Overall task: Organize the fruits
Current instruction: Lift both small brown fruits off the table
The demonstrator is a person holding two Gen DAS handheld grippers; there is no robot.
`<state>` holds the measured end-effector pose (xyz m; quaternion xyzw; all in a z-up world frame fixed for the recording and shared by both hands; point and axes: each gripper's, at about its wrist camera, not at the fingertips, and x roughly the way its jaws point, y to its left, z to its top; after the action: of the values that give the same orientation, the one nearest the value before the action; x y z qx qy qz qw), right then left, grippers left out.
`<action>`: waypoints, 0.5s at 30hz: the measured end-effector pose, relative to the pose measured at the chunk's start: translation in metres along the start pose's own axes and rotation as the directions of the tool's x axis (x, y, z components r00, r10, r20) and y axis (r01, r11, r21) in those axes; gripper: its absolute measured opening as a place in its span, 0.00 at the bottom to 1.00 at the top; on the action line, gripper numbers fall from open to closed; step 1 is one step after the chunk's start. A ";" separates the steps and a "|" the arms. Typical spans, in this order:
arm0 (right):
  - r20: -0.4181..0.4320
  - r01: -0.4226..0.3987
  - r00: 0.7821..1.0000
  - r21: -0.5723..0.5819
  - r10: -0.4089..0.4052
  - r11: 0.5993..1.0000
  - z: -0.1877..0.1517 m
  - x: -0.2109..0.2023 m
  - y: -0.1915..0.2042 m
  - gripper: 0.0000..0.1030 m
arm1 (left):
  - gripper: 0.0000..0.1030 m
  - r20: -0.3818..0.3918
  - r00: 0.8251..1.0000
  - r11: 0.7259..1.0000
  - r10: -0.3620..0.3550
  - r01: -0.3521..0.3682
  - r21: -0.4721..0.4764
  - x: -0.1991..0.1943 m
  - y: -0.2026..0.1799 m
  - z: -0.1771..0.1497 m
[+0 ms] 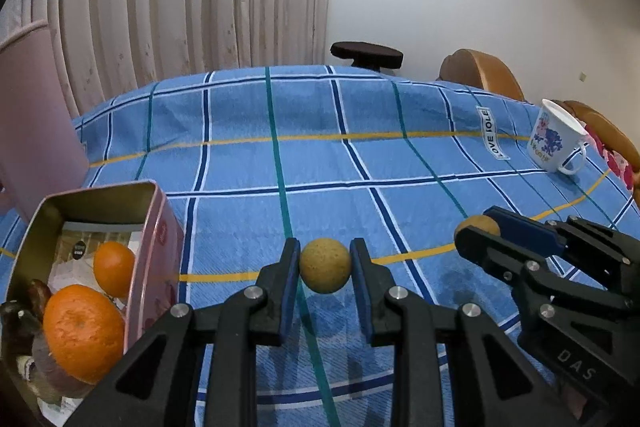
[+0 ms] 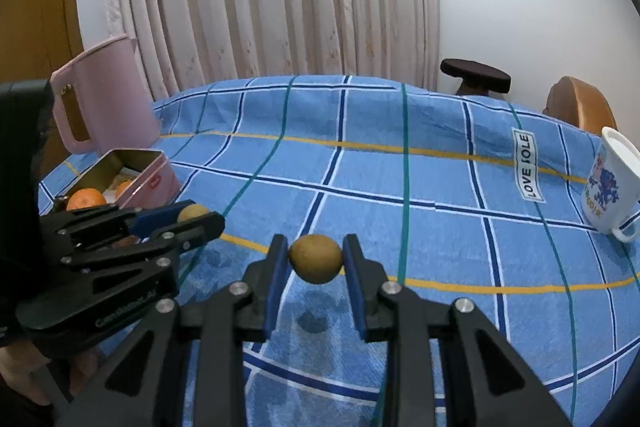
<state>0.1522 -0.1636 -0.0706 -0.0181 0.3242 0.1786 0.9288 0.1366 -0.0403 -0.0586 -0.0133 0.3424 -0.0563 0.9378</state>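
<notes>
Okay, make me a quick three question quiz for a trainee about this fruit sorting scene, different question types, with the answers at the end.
1. True or false: the left tool holds a small tan fruit clear of the blue checked cloth.
2. Which fruits already lie in the pink tin? A) two oranges B) three bananas C) one apple
3. Fill in: the right tool is shut on a small brownish ____.

Key
1. True: the pads grip it, and its shadow falls on the cloth below.
2. A: a large orange and a smaller orange.
3. fruit
</notes>
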 end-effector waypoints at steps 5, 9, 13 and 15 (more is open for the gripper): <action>0.022 -0.002 1.000 -0.003 0.002 1.000 0.000 -0.004 0.001 0.30 | 0.26 0.024 1.000 1.000 0.009 -0.009 -0.001 -0.003 0.000 0.000; 0.038 -0.004 0.999 -0.005 0.004 1.000 -0.001 -0.008 0.001 0.30 | 0.26 0.049 0.999 1.000 0.014 -0.015 0.003 -0.008 0.000 -0.002; 0.053 -0.004 0.999 -0.005 0.004 1.000 -0.001 -0.011 0.002 0.30 | 0.26 0.073 0.997 1.000 0.024 -0.025 0.017 -0.012 -0.004 -0.003; 0.059 -0.003 0.998 -0.005 0.004 1.000 -0.001 -0.012 0.003 0.30 | 0.26 0.086 0.996 0.999 0.029 -0.031 0.023 -0.014 -0.005 -0.003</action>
<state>0.1420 -0.1650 -0.0640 -0.0147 0.2964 0.1815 0.9375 0.1233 -0.0435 -0.0515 0.0009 0.3014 -0.0458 0.9524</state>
